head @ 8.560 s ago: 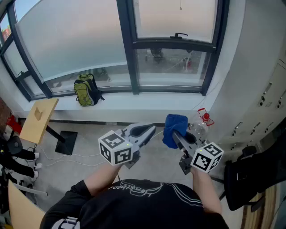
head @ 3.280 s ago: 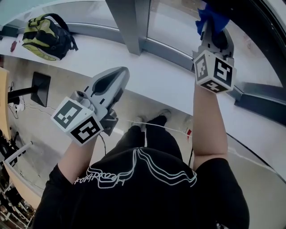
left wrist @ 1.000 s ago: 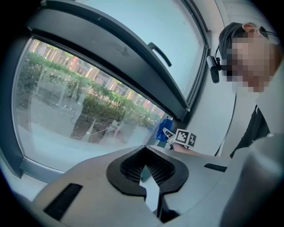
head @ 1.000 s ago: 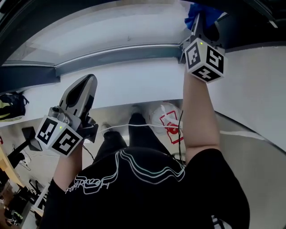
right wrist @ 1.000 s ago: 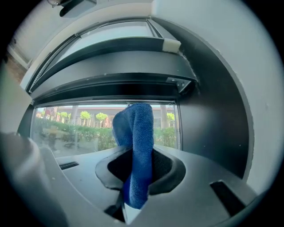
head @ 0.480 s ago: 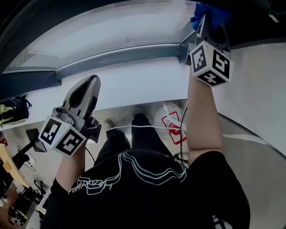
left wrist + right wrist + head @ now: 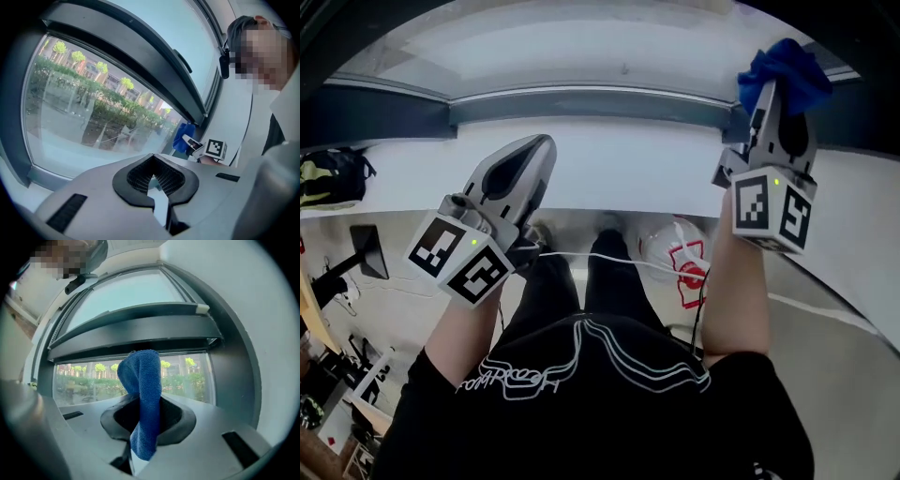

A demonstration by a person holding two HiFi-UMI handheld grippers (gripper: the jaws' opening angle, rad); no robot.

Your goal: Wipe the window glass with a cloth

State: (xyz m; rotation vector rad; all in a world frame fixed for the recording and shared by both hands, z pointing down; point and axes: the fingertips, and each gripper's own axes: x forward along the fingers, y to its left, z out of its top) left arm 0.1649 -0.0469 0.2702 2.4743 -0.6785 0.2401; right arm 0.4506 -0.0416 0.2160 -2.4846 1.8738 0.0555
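A blue cloth (image 7: 787, 70) sticks out of my right gripper (image 7: 776, 94), whose jaws are shut on it. The gripper is raised at the lower right corner of the window glass (image 7: 581, 42), with the cloth against the dark frame (image 7: 581, 103). In the right gripper view the cloth (image 7: 143, 390) hangs folded between the pads, in front of the lower pane (image 7: 187, 376). My left gripper (image 7: 536, 155) is shut and holds nothing, and it hovers over the white sill (image 7: 619, 178). In the left gripper view its jaws (image 7: 153, 180) point at the glass (image 7: 93, 108), with the cloth (image 7: 183, 137) far right.
A green backpack (image 7: 328, 173) lies on the sill at the far left. A clear plastic bottle with red marks (image 7: 675, 253) stands on the floor by the person's feet. A white wall (image 7: 862, 216) borders the window on the right.
The right gripper with the cloth has come down and to the right along the frame. The left gripper has risen a little toward the sill.
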